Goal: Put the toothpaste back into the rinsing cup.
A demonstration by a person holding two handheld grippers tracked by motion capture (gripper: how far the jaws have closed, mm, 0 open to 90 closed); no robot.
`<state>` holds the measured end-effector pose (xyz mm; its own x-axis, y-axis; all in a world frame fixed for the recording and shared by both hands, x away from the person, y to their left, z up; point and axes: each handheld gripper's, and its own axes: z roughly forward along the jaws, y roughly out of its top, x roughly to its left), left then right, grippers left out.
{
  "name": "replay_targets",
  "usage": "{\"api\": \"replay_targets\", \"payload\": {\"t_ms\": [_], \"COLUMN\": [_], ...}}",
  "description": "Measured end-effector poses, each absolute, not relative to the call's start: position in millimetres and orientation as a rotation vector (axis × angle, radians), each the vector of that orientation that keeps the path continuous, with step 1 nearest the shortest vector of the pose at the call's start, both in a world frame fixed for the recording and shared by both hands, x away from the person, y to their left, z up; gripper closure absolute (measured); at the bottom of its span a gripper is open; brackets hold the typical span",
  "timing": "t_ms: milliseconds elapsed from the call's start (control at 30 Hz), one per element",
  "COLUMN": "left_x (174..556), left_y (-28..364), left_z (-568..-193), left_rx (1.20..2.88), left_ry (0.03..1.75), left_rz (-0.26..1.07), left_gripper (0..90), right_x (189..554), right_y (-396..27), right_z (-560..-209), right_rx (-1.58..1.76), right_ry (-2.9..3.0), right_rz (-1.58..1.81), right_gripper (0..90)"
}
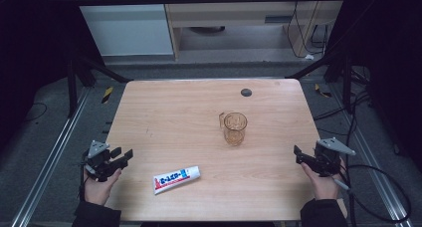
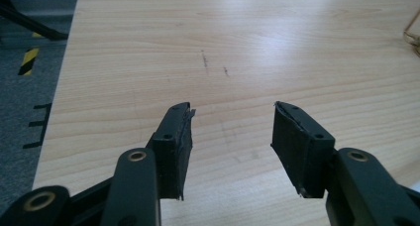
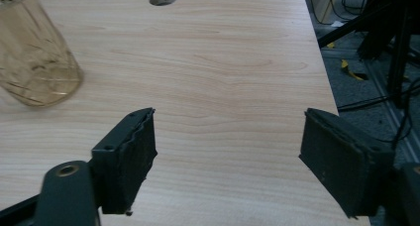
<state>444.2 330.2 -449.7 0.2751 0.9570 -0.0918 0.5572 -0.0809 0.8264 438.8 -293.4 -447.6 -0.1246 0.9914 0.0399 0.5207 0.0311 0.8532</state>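
Observation:
A clear amber glass mug [image 1: 235,128] with a handle stands upright right of the table's middle; its lower body shows at the top left of the right gripper view as the mug [image 3: 34,57]. A white toothpaste tube [image 1: 176,179] with red and blue print lies flat near the front edge. My left gripper [image 1: 123,157] hovers at the table's left edge, open, with bare wood between its jaws [image 2: 232,137]. My right gripper [image 1: 297,154] is at the right edge, open and empty [image 3: 228,151], well clear of the mug.
A wooden table [image 1: 189,107] carries a dark round cable hole [image 1: 246,92] near its far edge. Black frame legs and cables run along the floor on both sides. Yellow-black tape marks [image 1: 107,94] lie on the grey floor.

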Motion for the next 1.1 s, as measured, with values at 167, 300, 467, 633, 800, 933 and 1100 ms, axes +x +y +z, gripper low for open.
{"api": "replay_targets", "payload": {"t_ms": [167,300,467,633,800,933,1100], "left_x": [434.3,424.7,409.9,396.3,390.0,387.5,385.7], "left_y": [325.4,322.0,317.7,305.8,290.9,280.2,266.4], "left_z": [-446.1,-441.8,-443.0,-441.6,-441.4,-444.0,-447.5], "left_rx": [1.766,1.78,1.818,1.88,1.943,2.0,2.06], "left_ry": [1.356,1.337,1.321,1.27,1.203,1.157,1.107], "left_rz": [0.611,0.571,0.472,0.428,0.383,0.333,0.284], "left_gripper": [55.1,66.7,74.9,83.7,87.6,89.2,89.4], "right_x": [429.9,425.4,422.4,420.6,422.1,423.6,424.7], "right_y": [-290.3,-282.3,-274.1,-264.0,-258.3,-256.9,-253.2], "right_z": [-439.4,-434.5,-433.2,-435.0,-437.6,-440.3,-442.0], "right_rx": [1.525,1.5,1.496,1.474,1.466,1.47,1.464], "right_ry": [1.701,1.728,1.768,1.804,1.84,1.855,1.88], "right_rz": [1.051,1.048,1.043,1.047,1.039,1.035,1.024], "right_gripper": [26.8,28.8,30.5,30.8,30.2,30.2,29.8]}}
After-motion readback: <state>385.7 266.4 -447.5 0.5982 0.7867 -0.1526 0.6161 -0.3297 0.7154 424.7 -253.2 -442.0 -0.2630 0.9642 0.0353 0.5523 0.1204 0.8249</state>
